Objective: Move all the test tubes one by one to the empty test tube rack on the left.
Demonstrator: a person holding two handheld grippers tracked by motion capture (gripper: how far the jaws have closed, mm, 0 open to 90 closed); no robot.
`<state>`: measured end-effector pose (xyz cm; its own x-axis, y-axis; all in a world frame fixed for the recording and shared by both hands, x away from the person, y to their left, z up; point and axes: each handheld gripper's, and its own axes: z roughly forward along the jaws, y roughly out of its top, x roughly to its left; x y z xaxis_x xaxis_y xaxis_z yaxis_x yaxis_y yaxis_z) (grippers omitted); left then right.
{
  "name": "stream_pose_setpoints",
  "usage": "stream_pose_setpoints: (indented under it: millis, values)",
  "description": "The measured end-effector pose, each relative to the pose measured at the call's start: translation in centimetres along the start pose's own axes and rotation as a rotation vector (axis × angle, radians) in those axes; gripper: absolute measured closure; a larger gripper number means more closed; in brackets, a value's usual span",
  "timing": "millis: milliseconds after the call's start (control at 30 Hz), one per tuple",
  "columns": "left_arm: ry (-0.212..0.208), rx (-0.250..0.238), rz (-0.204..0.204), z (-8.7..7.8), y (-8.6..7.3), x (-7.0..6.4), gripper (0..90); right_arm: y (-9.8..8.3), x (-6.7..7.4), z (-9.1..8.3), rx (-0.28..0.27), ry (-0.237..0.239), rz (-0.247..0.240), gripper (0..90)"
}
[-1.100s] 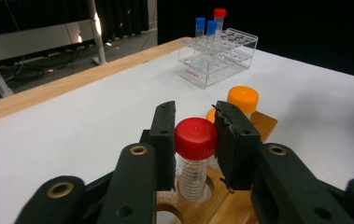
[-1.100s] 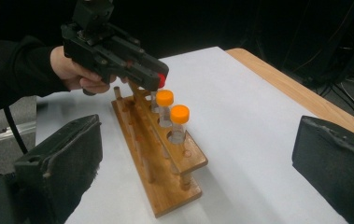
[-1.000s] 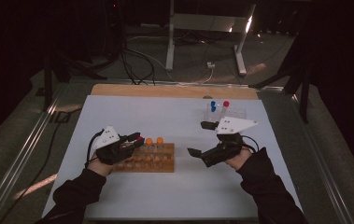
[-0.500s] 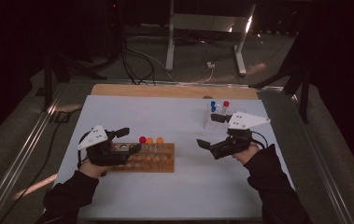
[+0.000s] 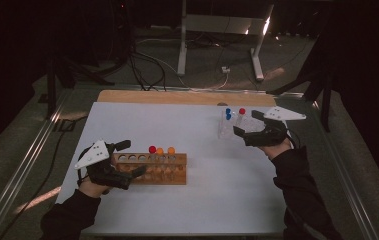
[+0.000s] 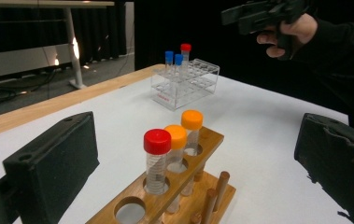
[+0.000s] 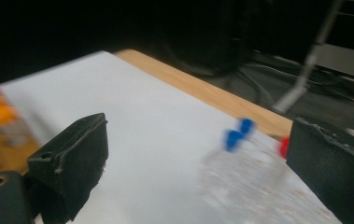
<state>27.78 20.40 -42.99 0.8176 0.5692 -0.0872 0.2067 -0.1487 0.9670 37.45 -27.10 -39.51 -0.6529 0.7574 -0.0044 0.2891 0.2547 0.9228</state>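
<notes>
A wooden rack [image 5: 152, 169] sits at the near left of the table. It holds a red-capped tube [image 6: 157, 158] and two orange-capped tubes [image 6: 176, 140] upright in a row. My left gripper [image 5: 129, 159] stands open astride the rack's left end, its jaws having just been opening, and its pads touch nothing. At the far right a clear rack [image 5: 237, 125] carries two blue-capped tubes [image 5: 228, 113] and one red-capped tube [image 5: 242, 111]. My right gripper [image 5: 247, 125] hovers open beside it. Its jaws have just been closing slightly, with the blurred clear rack [image 7: 244, 186] ahead between them, untouched.
The white tabletop [image 5: 202, 200] ends in a wooden strip [image 5: 177, 96] at the far edge. Metal rails [image 5: 22, 165] run along both sides. A stand's legs [image 5: 182, 45] and cables [image 5: 147, 70] lie on the floor behind.
The left jaws opened and that hand drew back left from the tubes in the wooden rack. The right gripper travelled away to the far right, up to the clear rack.
</notes>
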Motion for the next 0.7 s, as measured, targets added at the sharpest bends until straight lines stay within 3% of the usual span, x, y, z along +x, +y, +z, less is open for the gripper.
stream_pose_setpoints:
  millis: [133,300,467,567,700]
  values:
    - [0.0,-0.009,0.002,-0.1,-0.1,0.0,0.6,-1.2,-1.7,1.0,0.02,-0.077,0.032,8.2]
    - [-0.005,-0.019,0.001,-0.1,-0.2,0.1,0.6,-2.8,-3.2,2.5,0.041,-0.14,0.06,18.8]
    - [-0.005,-0.028,-0.001,-0.2,-0.2,0.1,0.6,-4.0,-4.0,3.8,0.046,-0.18,0.085,32.2]
    - [-0.006,-0.029,-0.002,-0.2,-0.2,0.2,0.6,-4.4,-4.3,4.5,0.072,-0.167,0.106,43.8]
    - [-0.01,-0.024,0.0,-0.2,-0.3,0.2,0.6,-4.7,-4.7,5.3,0.091,-0.187,0.132,50.4]
